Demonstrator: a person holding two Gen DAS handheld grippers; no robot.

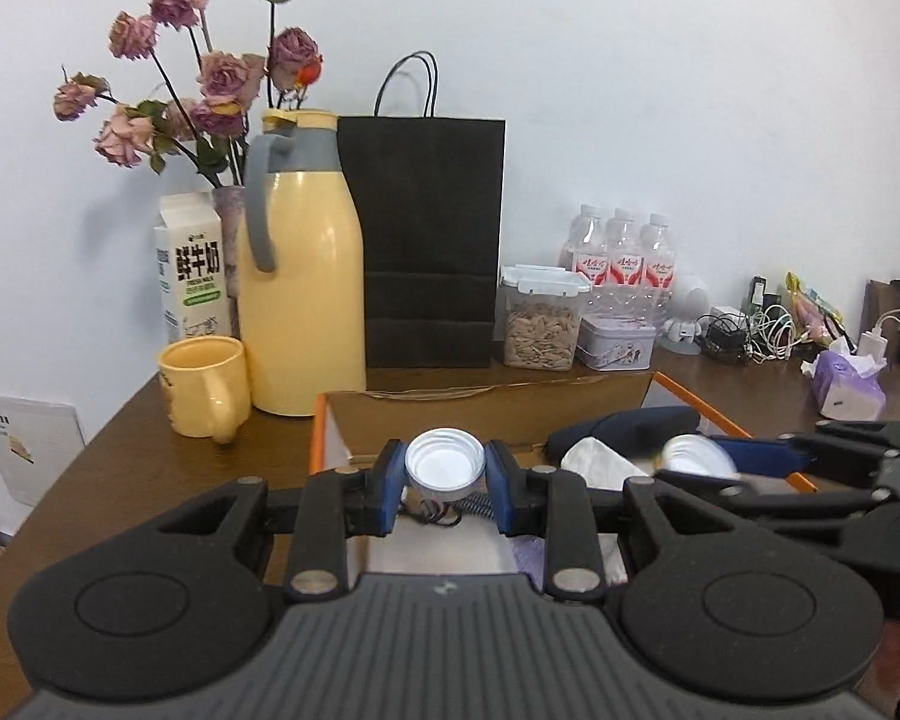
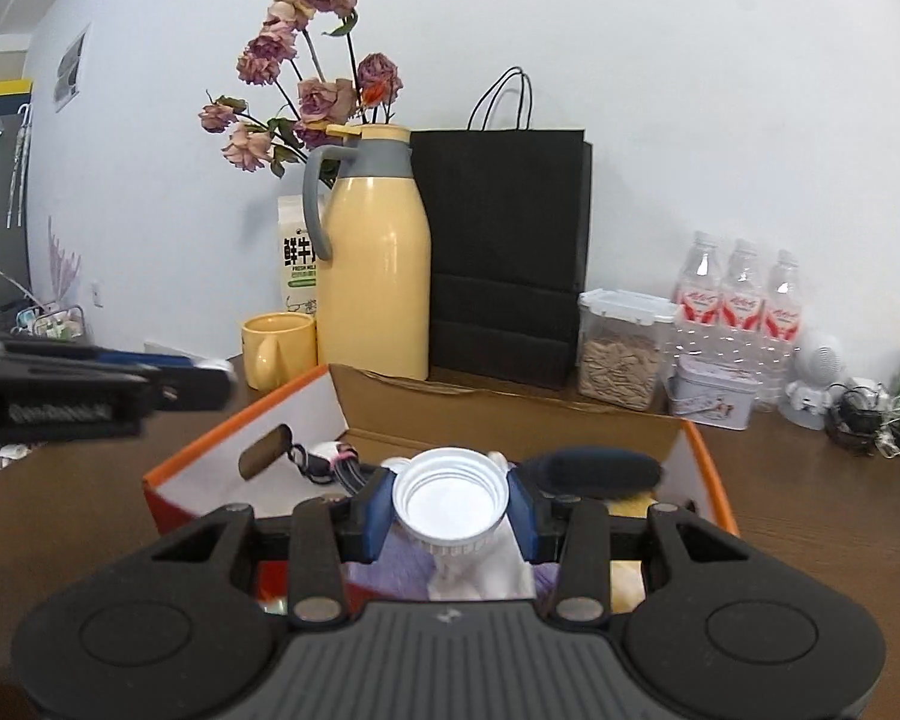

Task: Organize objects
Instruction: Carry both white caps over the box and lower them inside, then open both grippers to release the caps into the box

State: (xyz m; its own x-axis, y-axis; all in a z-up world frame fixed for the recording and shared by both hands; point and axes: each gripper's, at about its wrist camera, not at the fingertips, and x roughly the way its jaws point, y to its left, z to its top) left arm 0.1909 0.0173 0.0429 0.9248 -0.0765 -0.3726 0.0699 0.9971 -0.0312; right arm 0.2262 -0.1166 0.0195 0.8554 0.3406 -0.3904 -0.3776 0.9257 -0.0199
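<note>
My left gripper (image 1: 445, 468) is shut on a small silver cap (image 1: 445, 463), its open side facing the camera, above the orange-edged box (image 1: 317, 438). My right gripper (image 2: 450, 498) is shut on a white ribbed cap (image 2: 450, 495) above the same box (image 2: 222, 450). The right gripper also shows in the left wrist view (image 1: 720, 459) at the right, holding its cap (image 1: 690, 456). The left gripper shows in the right wrist view (image 2: 210, 378) at the left. Inside the box lie a dark navy roll (image 2: 594, 468), cloths and small items.
At the back of the brown table (image 1: 120, 450) stand a yellow mug (image 1: 204, 384), a yellow thermos jug (image 1: 300, 276), a milk carton (image 1: 189, 264), dried roses (image 1: 210, 78), a black paper bag (image 1: 429, 240), a seed container (image 1: 540, 318), a tin (image 1: 615, 345), water bottles (image 1: 624, 252), cables (image 1: 762, 330) and a tissue pack (image 1: 846, 378).
</note>
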